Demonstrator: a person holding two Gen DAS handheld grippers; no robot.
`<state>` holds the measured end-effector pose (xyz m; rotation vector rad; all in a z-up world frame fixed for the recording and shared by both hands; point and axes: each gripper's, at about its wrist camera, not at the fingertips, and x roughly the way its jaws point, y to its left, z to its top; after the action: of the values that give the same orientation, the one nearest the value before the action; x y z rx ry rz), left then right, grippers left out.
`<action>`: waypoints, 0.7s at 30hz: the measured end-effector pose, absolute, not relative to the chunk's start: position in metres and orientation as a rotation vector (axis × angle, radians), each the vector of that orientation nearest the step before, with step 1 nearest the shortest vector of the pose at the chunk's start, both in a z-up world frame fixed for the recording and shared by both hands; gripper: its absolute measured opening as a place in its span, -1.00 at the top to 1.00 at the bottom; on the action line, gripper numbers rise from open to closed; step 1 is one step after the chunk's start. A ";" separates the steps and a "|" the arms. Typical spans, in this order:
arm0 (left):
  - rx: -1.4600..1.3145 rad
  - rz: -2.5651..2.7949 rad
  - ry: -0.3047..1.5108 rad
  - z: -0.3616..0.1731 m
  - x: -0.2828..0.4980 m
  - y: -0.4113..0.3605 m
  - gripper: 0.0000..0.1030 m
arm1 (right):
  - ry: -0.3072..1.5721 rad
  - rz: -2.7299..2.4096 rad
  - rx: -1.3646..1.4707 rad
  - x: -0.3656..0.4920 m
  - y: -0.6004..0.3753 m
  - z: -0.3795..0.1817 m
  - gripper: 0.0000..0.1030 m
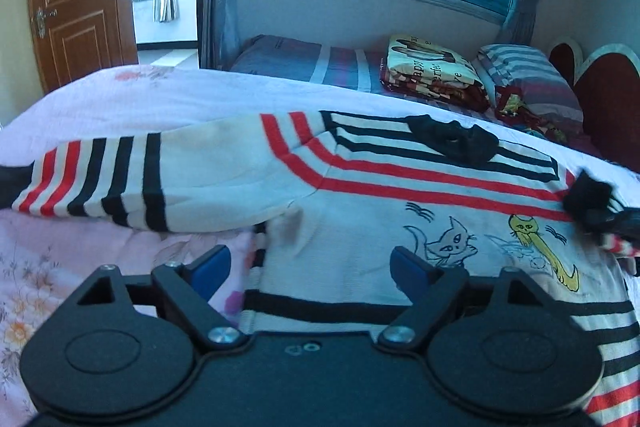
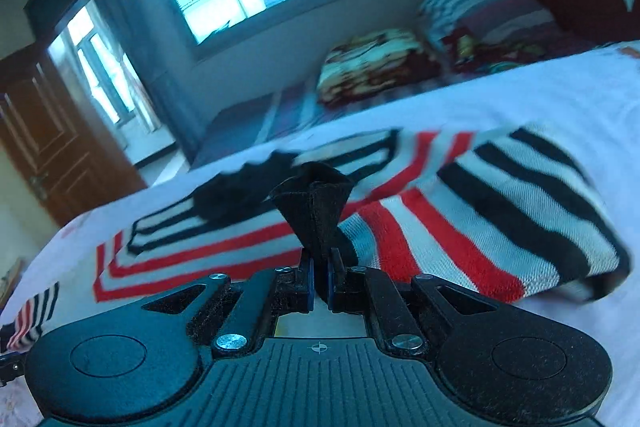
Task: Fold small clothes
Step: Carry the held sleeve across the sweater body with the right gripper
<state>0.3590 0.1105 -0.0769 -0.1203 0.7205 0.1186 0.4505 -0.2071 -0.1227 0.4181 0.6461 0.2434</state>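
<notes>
Clenched on the black cuff (image 2: pixel 316 195) of one sleeve (image 2: pixel 500 211), the right gripper (image 2: pixel 319 281) holds it up, while the left gripper (image 1: pixel 310 267) hovers with jaws released over the hem of the single striped sweater (image 1: pixel 360 227) lying flat on the bed (image 1: pixel 140 95). Judging by its drape, the knit is soft, light and floppy, best taken at cuffs, hem or shoulder seams; I count one sweater, two sleeves and two grippers.

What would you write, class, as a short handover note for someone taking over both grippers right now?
Left gripper: open, hovering over the sweater's lower left edge, holding nothing.
Right gripper: shut on the black cuff of the right sleeve, lifted and carried in over the body.
Sweater lies front up on the bed cover; left sleeve stretched outward, unfolded.
Left: lay right sleeve down, fold left sleeve, fold body.
</notes>
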 end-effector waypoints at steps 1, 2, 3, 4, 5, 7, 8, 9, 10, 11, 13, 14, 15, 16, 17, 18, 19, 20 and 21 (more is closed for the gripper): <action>-0.123 0.113 0.722 -0.077 0.358 0.113 -0.63 | 0.656 0.259 0.414 0.452 -0.193 -0.125 0.90; -0.124 0.107 0.721 -0.078 0.356 0.116 -0.61 | 0.666 0.272 0.405 0.453 -0.178 -0.129 0.90; -0.125 0.102 0.724 -0.078 0.356 0.117 -0.60 | 0.681 0.282 0.394 0.460 -0.170 -0.138 0.90; -0.128 0.096 0.727 -0.079 0.357 0.119 -0.58 | 0.704 0.290 0.382 0.466 -0.160 -0.144 0.90; -0.134 0.089 0.729 -0.079 0.358 0.121 -0.55 | 0.734 0.299 0.373 0.469 -0.150 -0.150 0.87; -0.145 0.076 0.732 -0.080 0.361 0.124 -0.54 | 0.730 0.316 0.339 0.471 -0.141 -0.156 0.40; -0.149 0.069 0.731 -0.079 0.363 0.124 -0.53 | 0.715 0.333 0.315 0.467 -0.138 -0.152 -0.02; -0.154 0.057 0.729 -0.079 0.366 0.124 -0.51 | 0.682 0.330 0.306 0.461 -0.139 -0.149 -0.10; -0.162 0.038 0.728 -0.080 0.369 0.122 -0.49 | 0.645 0.316 0.306 0.454 -0.143 -0.145 -0.10; -0.173 0.009 0.729 -0.080 0.373 0.118 -0.40 | 0.624 0.298 0.312 0.449 -0.150 -0.143 -0.10; -0.204 -0.067 0.736 -0.083 0.386 0.105 -0.15 | 0.601 0.248 0.357 0.436 -0.164 -0.139 -0.10; -0.224 -0.114 0.741 -0.084 0.393 0.095 -0.05 | 0.591 0.220 0.387 0.433 -0.175 -0.138 -0.09; -0.242 -0.161 0.741 -0.085 0.401 0.083 -0.04 | 0.582 0.185 0.412 0.430 -0.186 -0.138 -0.09; -0.255 -0.204 0.741 -0.087 0.408 0.070 -0.03 | 0.577 0.149 0.431 0.427 -0.196 -0.138 -0.09; -0.271 -0.247 0.754 -0.090 0.417 0.057 0.07 | 0.570 0.120 0.450 0.425 -0.207 -0.138 -0.07; -0.304 -0.295 0.774 -0.094 0.427 0.045 0.18 | 0.564 0.094 0.468 0.424 -0.216 -0.137 -0.04; -0.344 -0.334 0.792 -0.098 0.436 0.034 0.22 | 0.562 0.072 0.480 0.422 -0.225 -0.138 0.04; -0.368 -0.360 0.807 -0.103 0.445 0.024 0.23 | 0.563 0.053 0.489 0.421 -0.231 -0.138 0.07; -0.369 -0.370 0.824 -0.109 0.453 0.013 0.23 | 0.561 0.038 0.496 0.419 -0.239 -0.135 0.09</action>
<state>0.4525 0.0134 -0.1088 -0.3693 0.8238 -0.3699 0.4186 -0.2387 -0.1352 0.4961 0.5611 0.0376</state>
